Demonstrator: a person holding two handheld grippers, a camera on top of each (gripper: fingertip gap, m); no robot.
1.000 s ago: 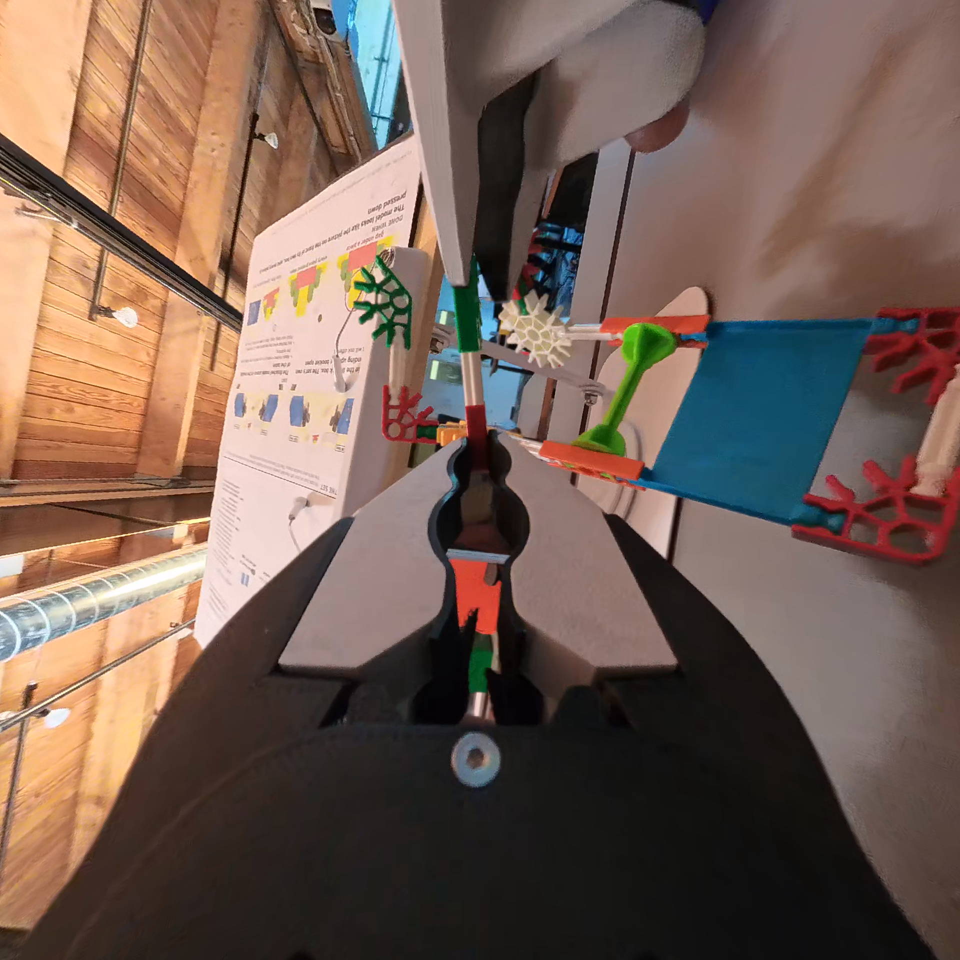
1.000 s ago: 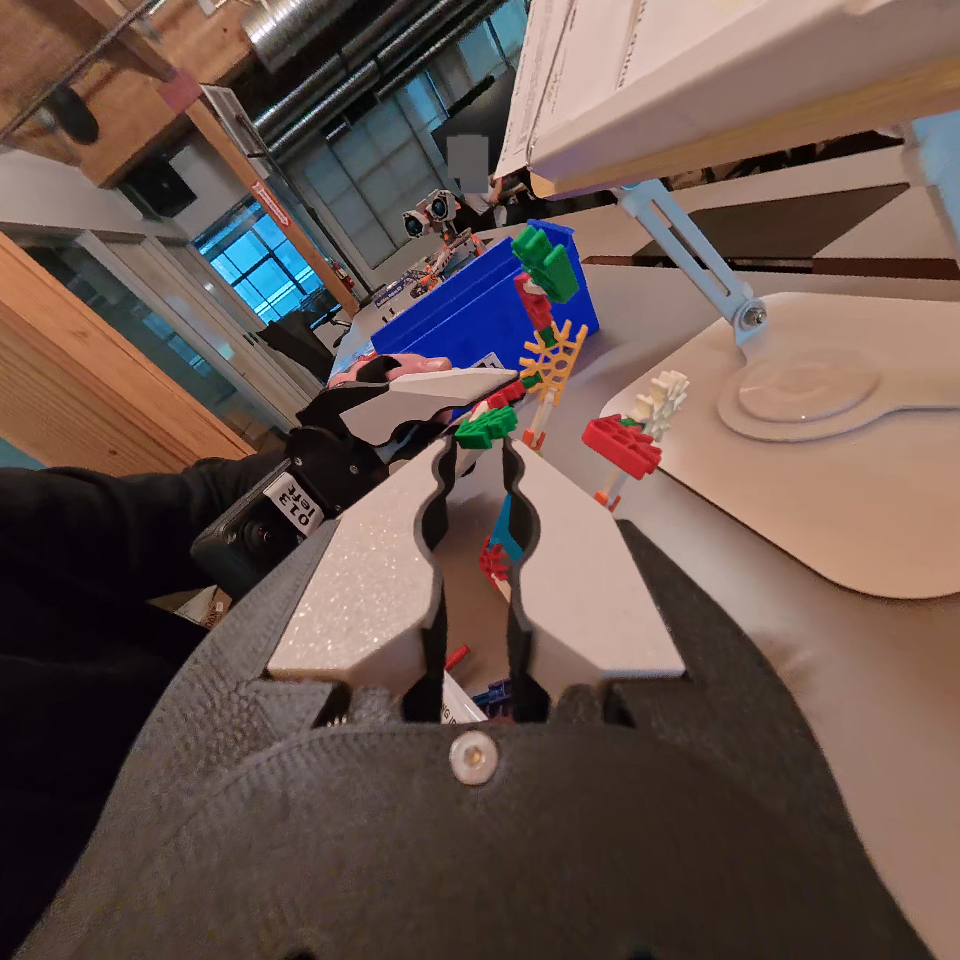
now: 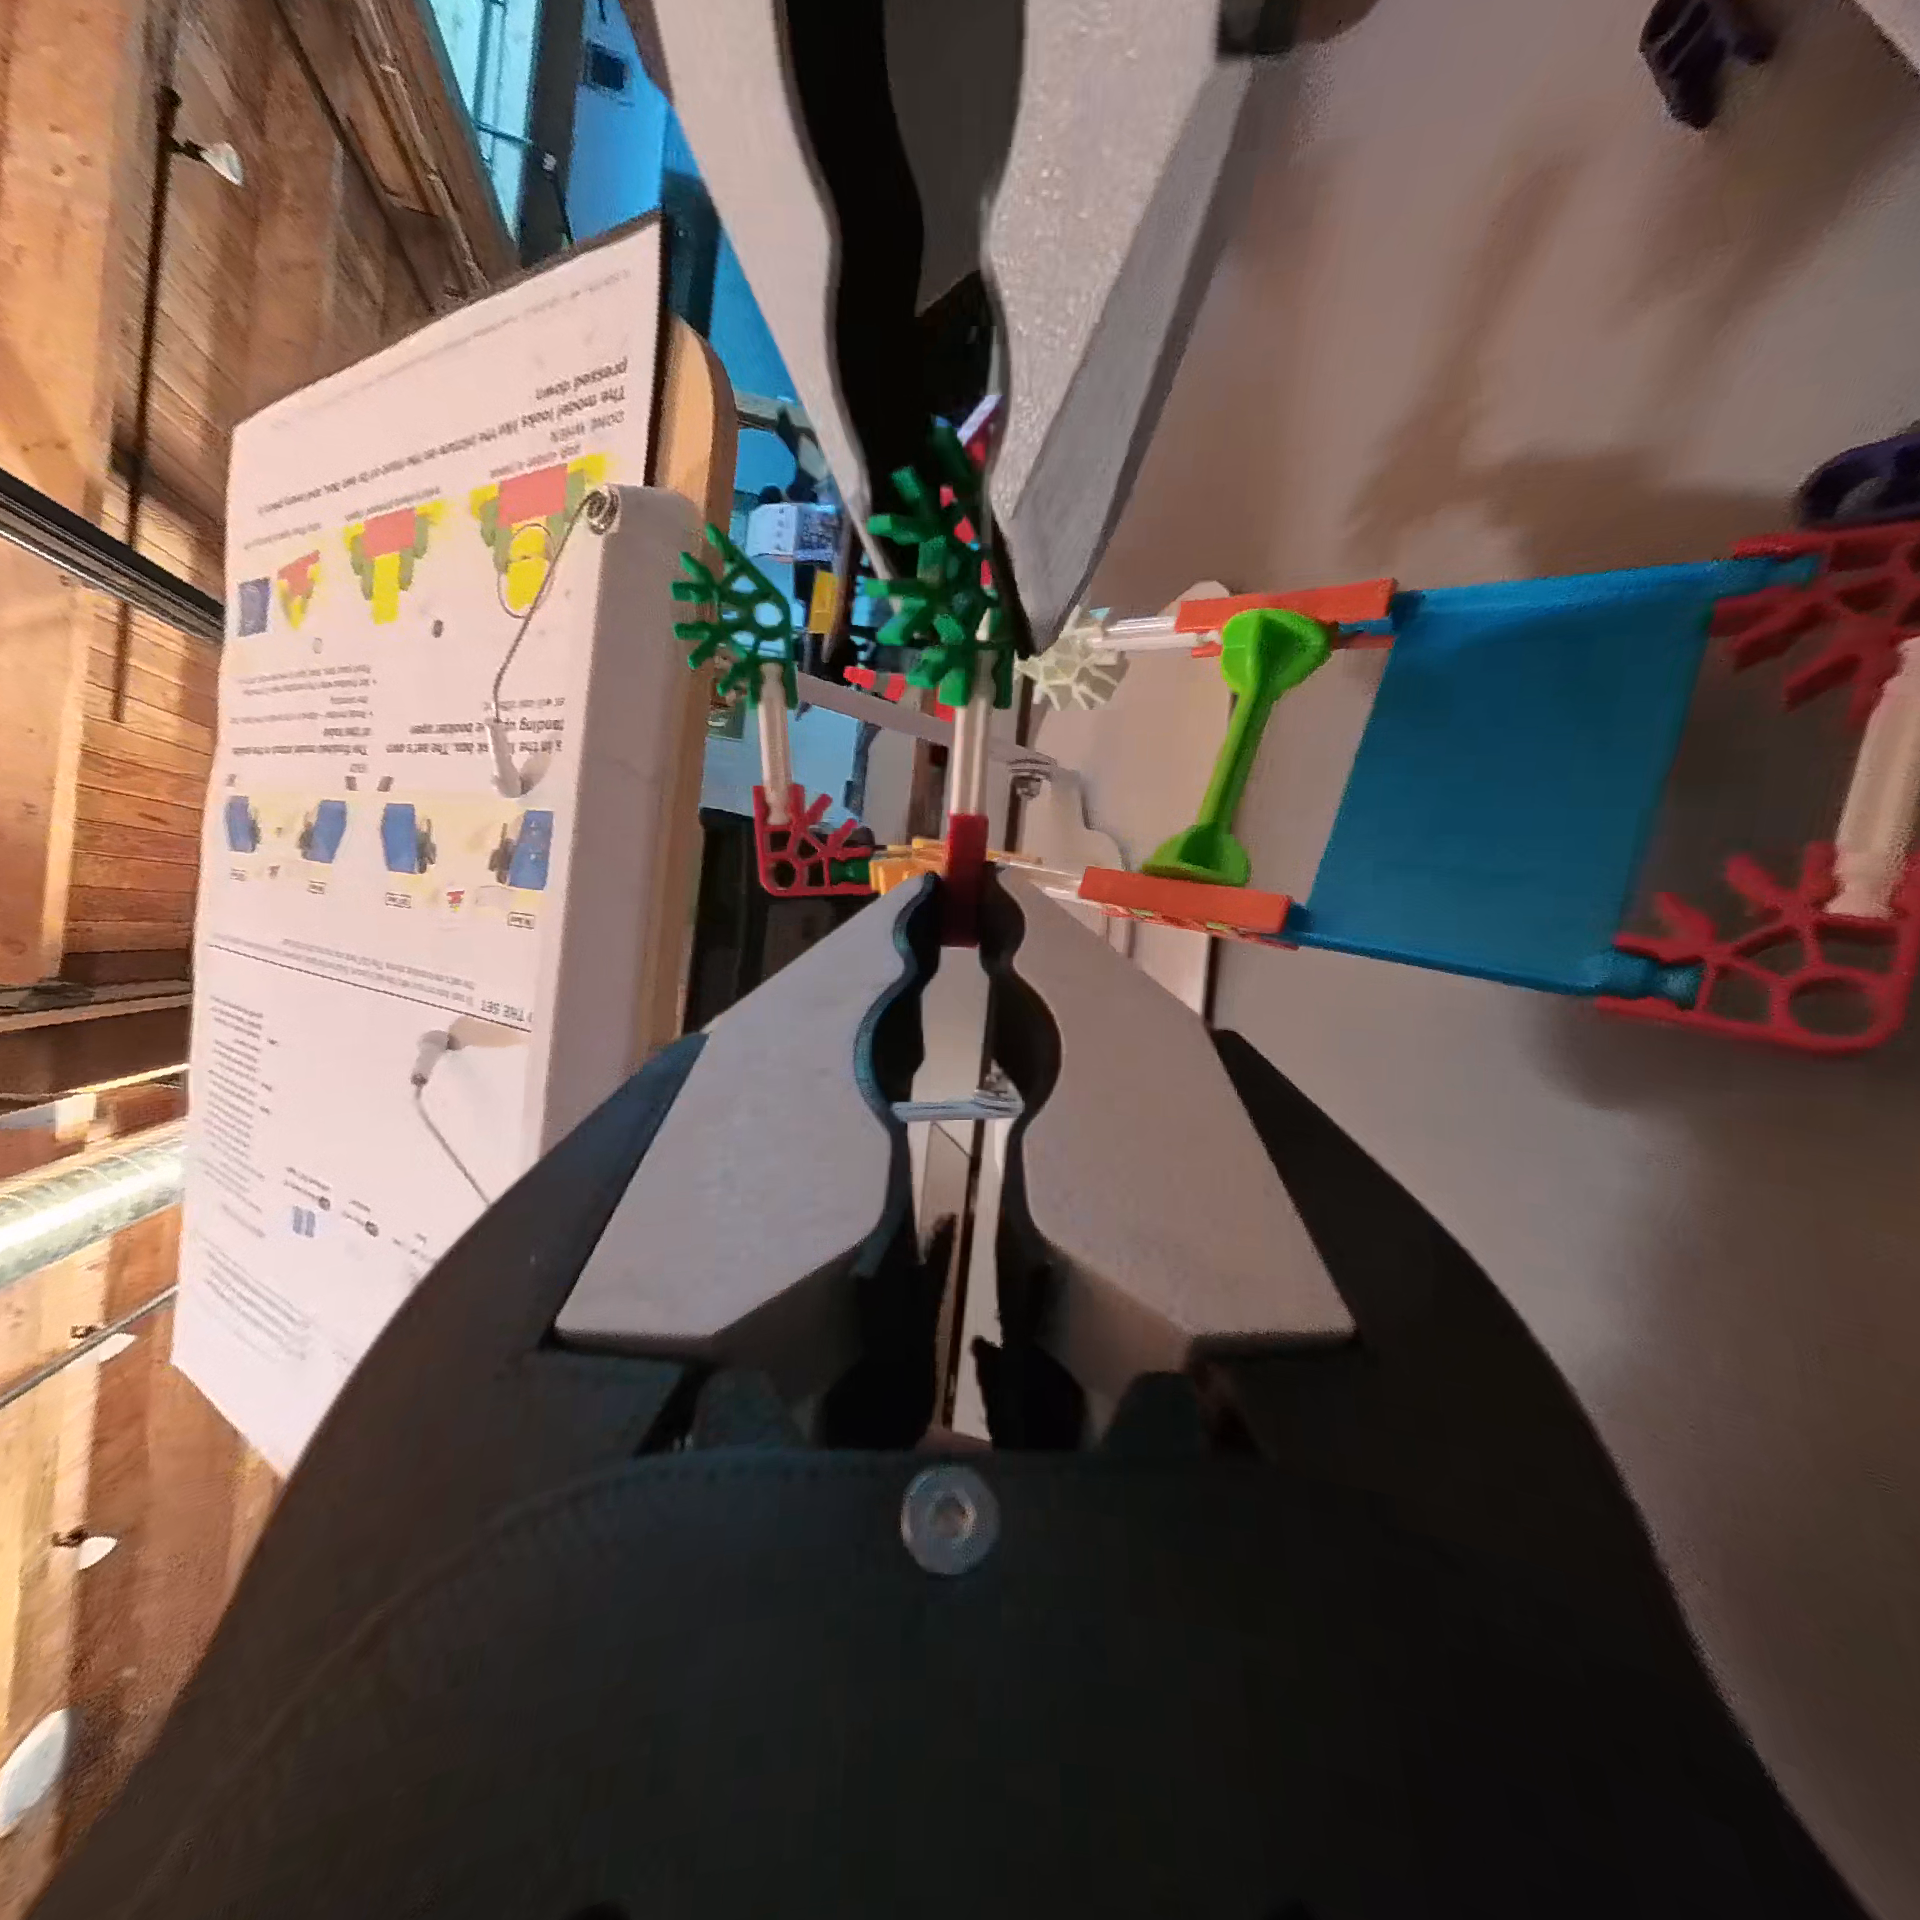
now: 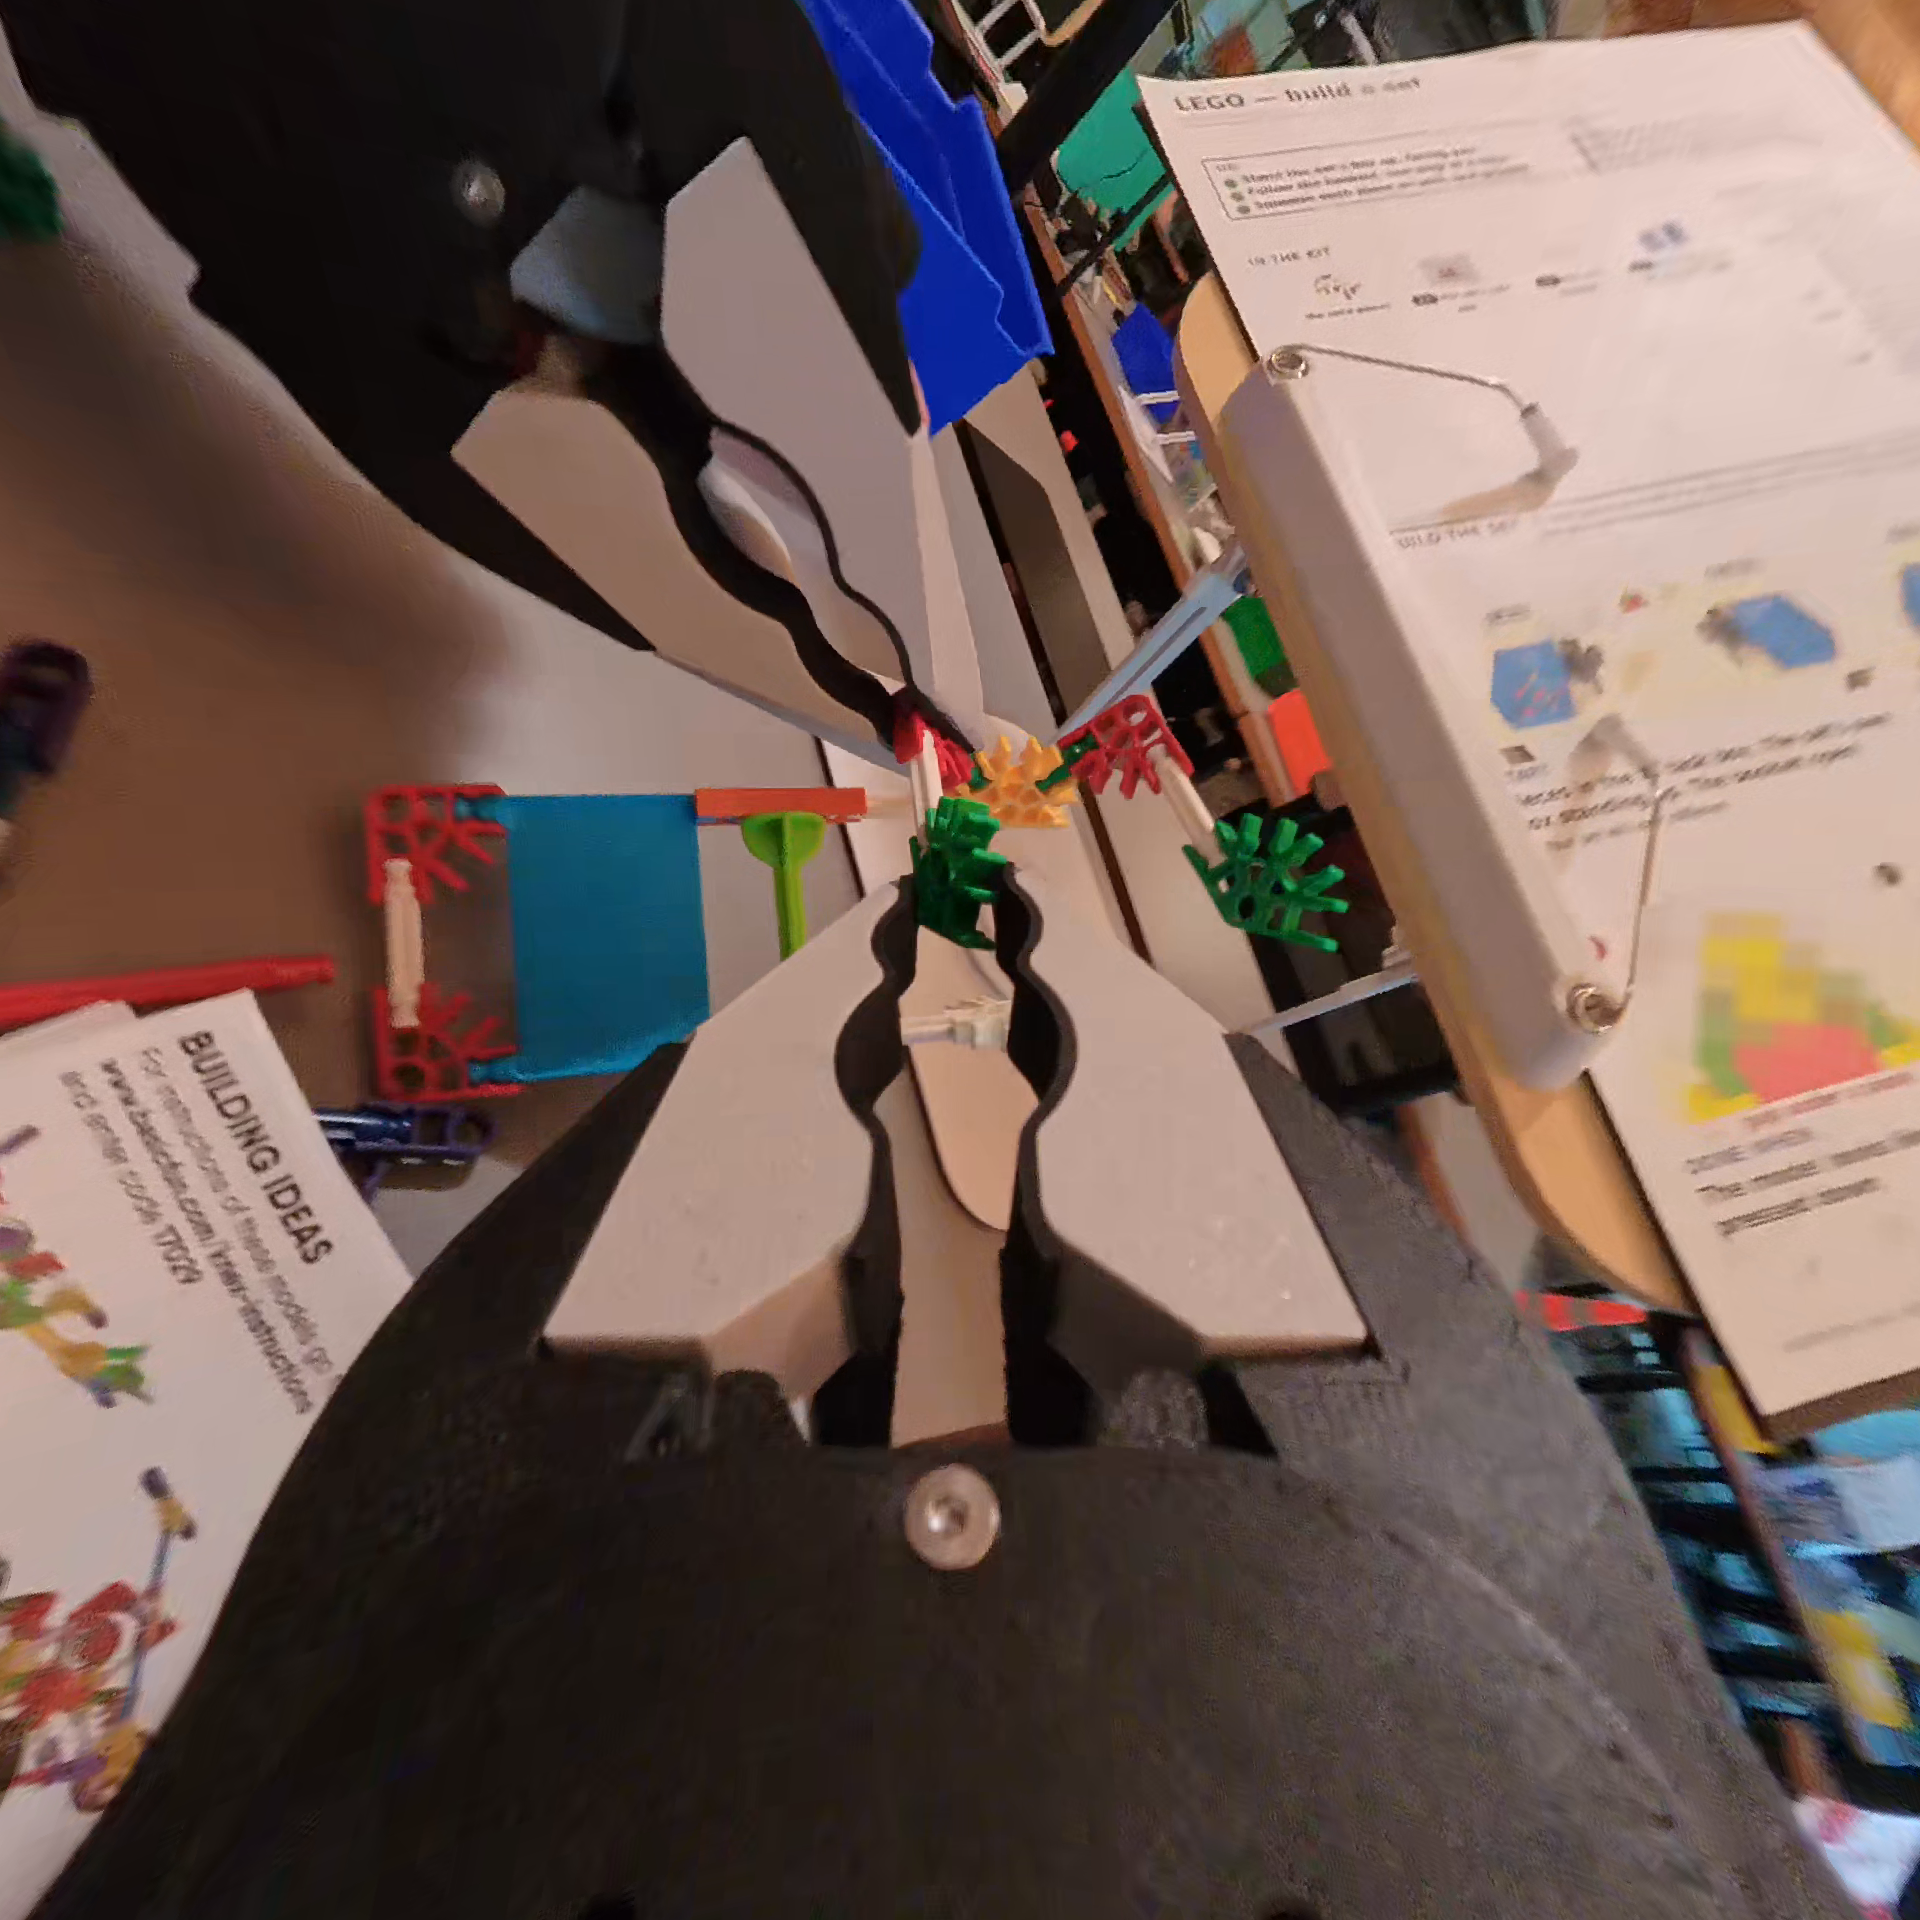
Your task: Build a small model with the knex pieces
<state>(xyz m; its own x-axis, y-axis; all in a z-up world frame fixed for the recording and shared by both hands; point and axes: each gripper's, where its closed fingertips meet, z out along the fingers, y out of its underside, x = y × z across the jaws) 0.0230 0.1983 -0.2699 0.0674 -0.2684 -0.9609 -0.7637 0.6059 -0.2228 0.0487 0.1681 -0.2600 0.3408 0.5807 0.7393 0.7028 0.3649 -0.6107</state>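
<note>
My left gripper [image 3: 961, 885] is shut on a red connector [image 3: 963, 873] of a rod-and-connector toy model. A white rod [image 3: 966, 753] runs from it up to a green snowflake connector [image 3: 940, 613]. My right gripper [image 4: 956, 885] is shut on that green connector [image 4: 954, 868] and reaches in from the top of the left wrist view [image 3: 966, 582]. In the right wrist view the left gripper [image 4: 920, 727] comes in from the upper left. The model also has a blue panel [image 3: 1507, 790], a lime spool piece [image 3: 1236, 748], a yellow connector [image 4: 1013, 784] and a second green connector [image 4: 1262, 873].
An instruction sheet on a white stand [image 4: 1455, 727] rises close on one side. A printed booklet [image 4: 156, 1247], a red rod [image 4: 166, 982] and a purple piece [image 4: 405, 1132] lie on the grey table [image 4: 260, 623]. A blue bin [image 4: 956, 260] stands behind. Spacing between my two grippers at the tips: around 5 cm. The purple piece [image 4: 405, 1132] is about 11 cm from my right fingertips.
My right gripper has swung round and come closer, so it faces my left gripper tip to tip. The green connector now shows flat-on. My left gripper still grips the red connector.
</note>
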